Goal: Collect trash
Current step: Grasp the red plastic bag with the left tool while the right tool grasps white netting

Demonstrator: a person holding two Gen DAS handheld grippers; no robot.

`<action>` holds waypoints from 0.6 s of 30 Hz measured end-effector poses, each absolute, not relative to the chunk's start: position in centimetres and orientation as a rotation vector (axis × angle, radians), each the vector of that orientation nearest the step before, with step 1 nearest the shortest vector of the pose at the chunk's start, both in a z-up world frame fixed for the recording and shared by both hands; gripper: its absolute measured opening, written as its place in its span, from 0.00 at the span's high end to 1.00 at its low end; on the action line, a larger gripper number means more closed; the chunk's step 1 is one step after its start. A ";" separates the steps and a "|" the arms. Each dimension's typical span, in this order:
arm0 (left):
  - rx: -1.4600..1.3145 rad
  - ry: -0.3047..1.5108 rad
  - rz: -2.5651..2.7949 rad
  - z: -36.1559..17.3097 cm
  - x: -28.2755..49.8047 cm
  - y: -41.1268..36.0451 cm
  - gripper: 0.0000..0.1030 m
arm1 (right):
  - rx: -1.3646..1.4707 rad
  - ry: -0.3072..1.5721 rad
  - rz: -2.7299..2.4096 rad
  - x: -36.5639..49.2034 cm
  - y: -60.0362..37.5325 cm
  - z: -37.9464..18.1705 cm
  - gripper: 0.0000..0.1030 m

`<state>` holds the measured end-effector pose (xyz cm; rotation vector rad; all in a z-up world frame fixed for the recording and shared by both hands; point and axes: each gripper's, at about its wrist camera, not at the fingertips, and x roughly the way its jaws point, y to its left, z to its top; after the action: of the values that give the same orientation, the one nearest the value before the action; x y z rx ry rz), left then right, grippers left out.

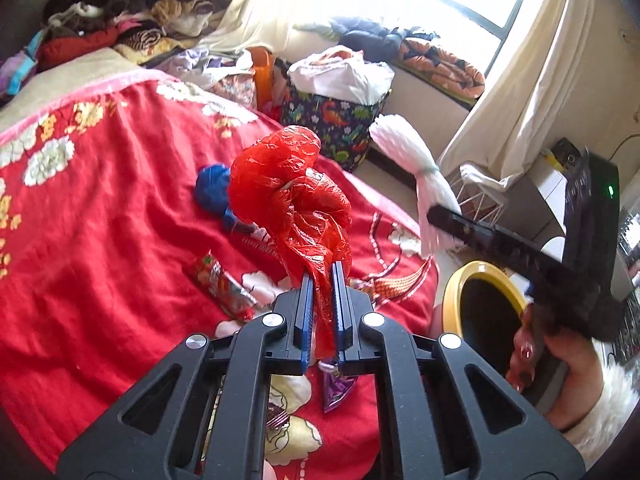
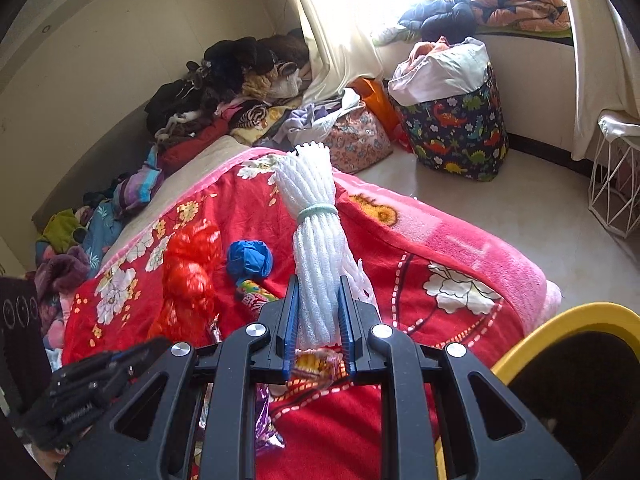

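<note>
With the left claw (image 1: 322, 280) clamped on a crumpled red plastic bag (image 1: 288, 192) and the right claw (image 2: 319, 296) pinching a white foam-net bundle (image 2: 316, 240) above the bed (image 1: 100, 220), both apparently need carrying to the yellow-rimmed bin (image 1: 486, 308) beside the bed's edge and releasing.

The left gripper (image 1: 322, 276) sits low in the centre of its own view, tilted downward, its jaws clamped on a red plastic bag (image 1: 288, 196). The right gripper (image 2: 319, 292), also tilted down, pinches a white foam net bundle (image 2: 316, 248). A hand (image 1: 560, 356) with painted nails grips its handle at lower right of the left view.
</note>
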<state>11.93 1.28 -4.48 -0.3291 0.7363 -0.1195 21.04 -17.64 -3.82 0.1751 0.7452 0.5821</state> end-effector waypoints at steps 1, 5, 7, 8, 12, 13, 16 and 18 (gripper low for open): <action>-0.327 0.731 -0.122 -4.3 11.8 1.3 0.95 | 0.173 0.741 0.582 20.5 -17.9 -3.6 0.83; -0.319 0.709 -0.137 -3.4 11.4 0.6 0.96 | 0.178 0.728 0.576 19.0 -18.7 -2.9 0.83; -0.315 0.701 -0.144 -3.0 11.2 0.2 0.96 | 0.184 0.721 0.571 18.4 -19.0 -2.7 0.83; -0.314 0.697 -0.147 -2.9 11.1 0.0 0.96 | 0.186 0.716 0.565 17.9 -19.4 -2.5 0.83; -0.304 0.679 -0.166 -2.1 10.7 -0.8 0.96 | 0.192 0.704 0.546 16.8 -20.4 -1.9 0.83; -0.302 0.675 -0.171 -1.9 10.7 -0.9 0.96 | 0.192 0.700 0.541 16.5 -20.6 -1.8 0.83; -0.295 0.665 -0.182 -1.5 10.5 -1.4 0.96 | 0.189 0.685 0.526 15.6 -21.5 -1.4 0.83; -0.288 0.658 -0.190 -1.1 10.4 -1.7 0.96 | 0.185 0.679 0.515 15.1 -22.0 -1.3 0.83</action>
<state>10.37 -1.72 -1.14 -0.2879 0.6584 -0.1900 15.14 -21.95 -1.28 0.1853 0.6794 0.5154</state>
